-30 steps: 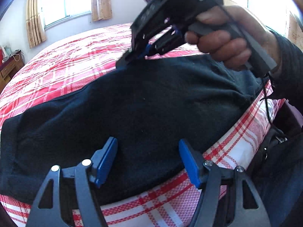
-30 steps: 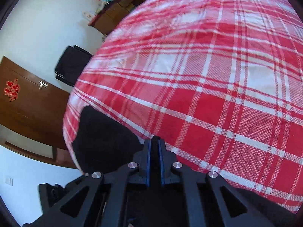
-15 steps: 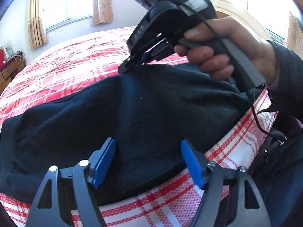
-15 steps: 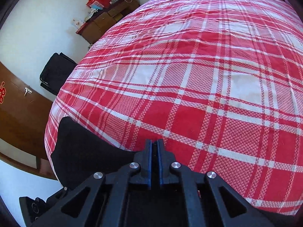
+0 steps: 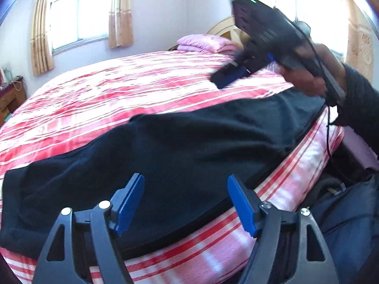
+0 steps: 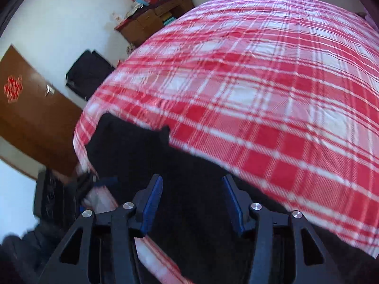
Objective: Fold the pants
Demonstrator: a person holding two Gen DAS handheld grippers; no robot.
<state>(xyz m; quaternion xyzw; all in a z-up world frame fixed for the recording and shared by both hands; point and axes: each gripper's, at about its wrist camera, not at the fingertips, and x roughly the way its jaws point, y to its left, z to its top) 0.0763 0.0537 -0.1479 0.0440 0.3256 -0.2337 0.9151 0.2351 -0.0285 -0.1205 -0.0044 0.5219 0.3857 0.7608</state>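
Observation:
Dark navy pants [image 5: 165,156] lie folded lengthwise along the near edge of the red-and-white plaid bed [image 5: 118,94]. My left gripper [image 5: 186,203] hovers open above their near part, nothing between its blue pads. In the left wrist view my right gripper [image 5: 227,77], held by a hand [image 5: 305,80], is lifted above the pants' far edge at the right. In the right wrist view the right gripper [image 6: 191,201] has its jaws opening, with the pants [image 6: 146,156] below them and nothing pinched.
A pink pillow [image 5: 203,43] lies by the headboard. A wooden dresser [image 6: 154,21], a black bag [image 6: 87,73] and a brown door [image 6: 30,118] stand beyond the bed's foot. The person's dark clothing [image 5: 350,220] is at the bed's edge on the right.
The right gripper was shut on the pants' far edge; it has let go, opened, and lifted up and to the right. The left gripper rose slightly and stayed open.

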